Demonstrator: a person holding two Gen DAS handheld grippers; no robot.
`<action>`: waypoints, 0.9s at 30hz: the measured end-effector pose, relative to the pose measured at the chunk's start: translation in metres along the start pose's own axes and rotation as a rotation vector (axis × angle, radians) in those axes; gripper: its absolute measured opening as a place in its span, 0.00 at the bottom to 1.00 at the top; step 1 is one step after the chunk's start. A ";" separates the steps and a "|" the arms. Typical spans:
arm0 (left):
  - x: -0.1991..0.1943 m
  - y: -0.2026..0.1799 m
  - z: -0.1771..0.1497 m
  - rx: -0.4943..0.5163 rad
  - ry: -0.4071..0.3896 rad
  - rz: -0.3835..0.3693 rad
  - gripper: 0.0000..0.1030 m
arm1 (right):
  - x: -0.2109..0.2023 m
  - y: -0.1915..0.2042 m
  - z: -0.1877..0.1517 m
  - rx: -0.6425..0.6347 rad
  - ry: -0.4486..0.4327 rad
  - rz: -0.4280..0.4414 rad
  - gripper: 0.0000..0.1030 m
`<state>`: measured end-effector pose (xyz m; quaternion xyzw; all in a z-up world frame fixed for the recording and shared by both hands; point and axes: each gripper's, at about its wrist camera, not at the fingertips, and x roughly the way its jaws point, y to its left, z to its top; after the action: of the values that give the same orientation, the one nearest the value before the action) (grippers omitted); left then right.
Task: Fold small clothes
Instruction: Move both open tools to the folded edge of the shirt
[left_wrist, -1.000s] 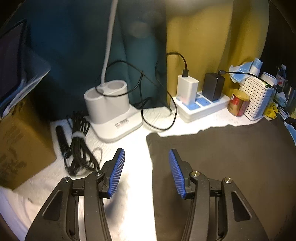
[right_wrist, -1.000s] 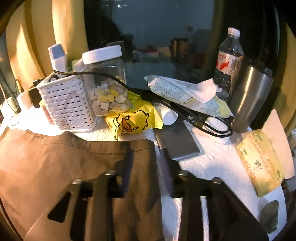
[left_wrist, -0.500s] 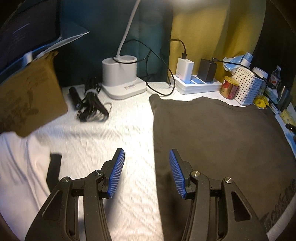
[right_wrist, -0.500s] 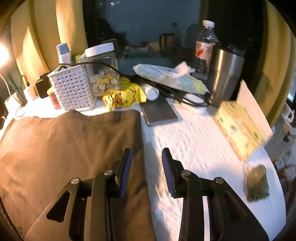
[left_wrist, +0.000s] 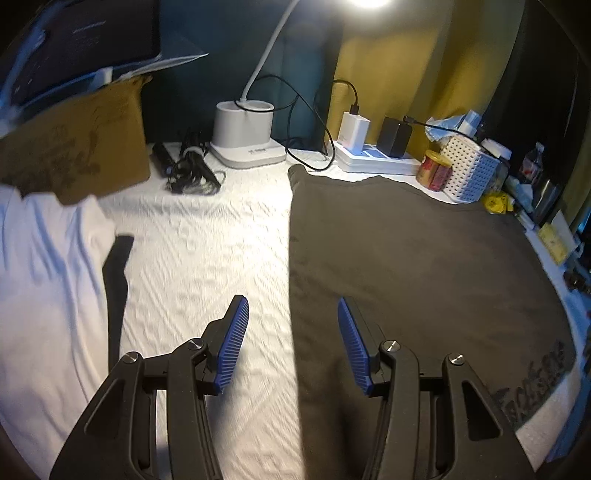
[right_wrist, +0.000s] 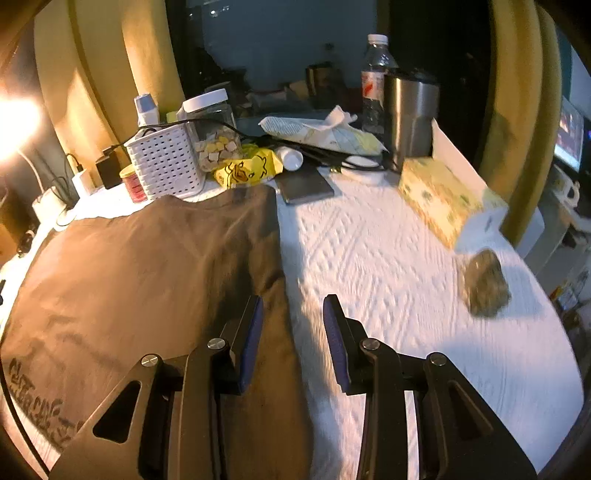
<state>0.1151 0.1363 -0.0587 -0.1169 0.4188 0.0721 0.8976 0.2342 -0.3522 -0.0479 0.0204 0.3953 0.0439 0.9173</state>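
On the quilted white cloth (left_wrist: 207, 258), a flat, seemingly matte brown garment (left_wrist: 406, 258).

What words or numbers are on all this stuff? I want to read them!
None can be read for sure.
Brown shirt: dark print near its edge, too warped and blurred.
Cardboard box: dark printing, too blurred.
Lamp base: small grey label, too small.
Water bottle: red and white label, too small.
Yellow packet: a duck drawing, no clear words.
Red can: label too blurred.

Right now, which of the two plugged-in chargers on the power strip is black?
The black charger is the one nearer the white basket; the white charger stands toward the lamp base.
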 end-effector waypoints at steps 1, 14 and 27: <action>-0.002 -0.001 -0.003 0.001 0.003 -0.005 0.49 | -0.002 -0.002 -0.004 0.008 0.001 0.005 0.35; -0.025 -0.008 -0.037 0.005 0.050 -0.051 0.49 | -0.028 -0.012 -0.052 0.047 0.033 0.008 0.35; -0.038 -0.022 -0.069 0.060 0.122 -0.093 0.49 | -0.052 -0.006 -0.093 0.010 0.065 0.021 0.48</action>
<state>0.0445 0.0956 -0.0691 -0.1133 0.4688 0.0107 0.8760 0.1318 -0.3627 -0.0746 0.0275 0.4248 0.0522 0.9034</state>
